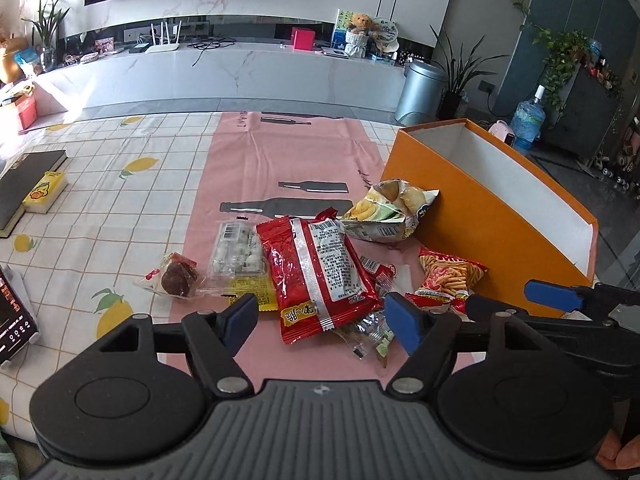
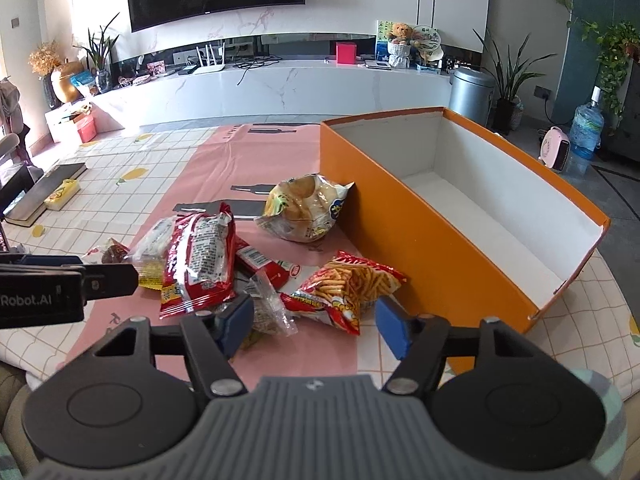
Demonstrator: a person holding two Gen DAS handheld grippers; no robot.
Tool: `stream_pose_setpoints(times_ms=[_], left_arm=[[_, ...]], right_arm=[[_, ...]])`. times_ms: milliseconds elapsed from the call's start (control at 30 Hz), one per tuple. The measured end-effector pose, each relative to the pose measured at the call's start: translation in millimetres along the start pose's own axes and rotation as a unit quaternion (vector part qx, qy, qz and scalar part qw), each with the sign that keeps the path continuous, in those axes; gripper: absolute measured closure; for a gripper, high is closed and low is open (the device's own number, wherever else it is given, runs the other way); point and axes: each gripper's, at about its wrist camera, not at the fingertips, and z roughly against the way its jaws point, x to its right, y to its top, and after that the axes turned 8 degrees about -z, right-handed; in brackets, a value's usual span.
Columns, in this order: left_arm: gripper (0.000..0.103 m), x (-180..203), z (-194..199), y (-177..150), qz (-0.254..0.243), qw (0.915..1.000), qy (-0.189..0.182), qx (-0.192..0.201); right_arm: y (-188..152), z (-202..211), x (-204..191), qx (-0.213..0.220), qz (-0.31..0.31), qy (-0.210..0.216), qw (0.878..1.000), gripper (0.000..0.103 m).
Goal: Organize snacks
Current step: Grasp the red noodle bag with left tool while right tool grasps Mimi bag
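Several snack packs lie on a pink mat (image 1: 280, 152): a big red bag (image 1: 316, 272), a chip bag (image 1: 388, 212) leaning on the orange box, a fries-print bag (image 1: 448, 276), a clear candy pack (image 1: 238, 252) and a dark wrapped cake (image 1: 178, 278). An open, empty orange box (image 2: 400, 216) stands to the right. My left gripper (image 1: 320, 322) is open just above the red bag's near end. My right gripper (image 2: 314, 320) is open, just short of the fries-print bag (image 2: 352, 284). The red bag (image 2: 200, 260) and chip bag (image 2: 308, 206) lie further left.
A lemon-print cloth (image 1: 120, 200) covers the table. A black book (image 1: 20, 192) and a yellow box (image 1: 44, 192) lie at far left. A dark package (image 1: 12, 316) sits at the left edge. The right gripper shows in the left wrist view (image 1: 560, 300).
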Motion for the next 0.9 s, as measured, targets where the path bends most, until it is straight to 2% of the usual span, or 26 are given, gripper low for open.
stream_pose_setpoints(times_ms=[100,333,567,667,700,733,900], left_arm=[[0.015,0.7,-14.5,5.8,0.007,0.9999,0.007,-0.012],[0.014,-4.0,-53.3,10.7,0.050,0.9983,0.010,-0.029],[0.014,-2.0,-80.4,10.5,0.047,0.9981,0.019,-0.035],[0.013,-0.2,-88.0,9.9,0.050,0.9978,0.016,-0.042],[0.013,0.0,-90.6,9.9,0.053,0.9976,0.014,-0.043],[0.009,0.2,-92.6,9.7,0.056,0.9975,0.014,-0.042],[0.004,5.3,-100.2,10.6,0.054,0.9978,0.021,-0.034]], right_arm=[[6.4,-19.1,2.4,-0.013,-0.012,-0.007,1.000,0.031],[8.5,-58.9,5.8,-0.031,-0.037,-0.016,0.999,0.031],[8.0,-86.5,10.0,-0.044,-0.059,-0.015,0.997,0.032],[7.3,-92.8,11.1,-0.048,-0.068,-0.009,0.996,0.036],[6.4,-95.1,11.2,-0.050,-0.069,-0.007,0.996,0.041],[4.9,-97.7,11.5,-0.053,-0.069,-0.006,0.996,0.045],[1.7,-101.3,12.6,-0.049,-0.070,0.002,0.996,0.052]])
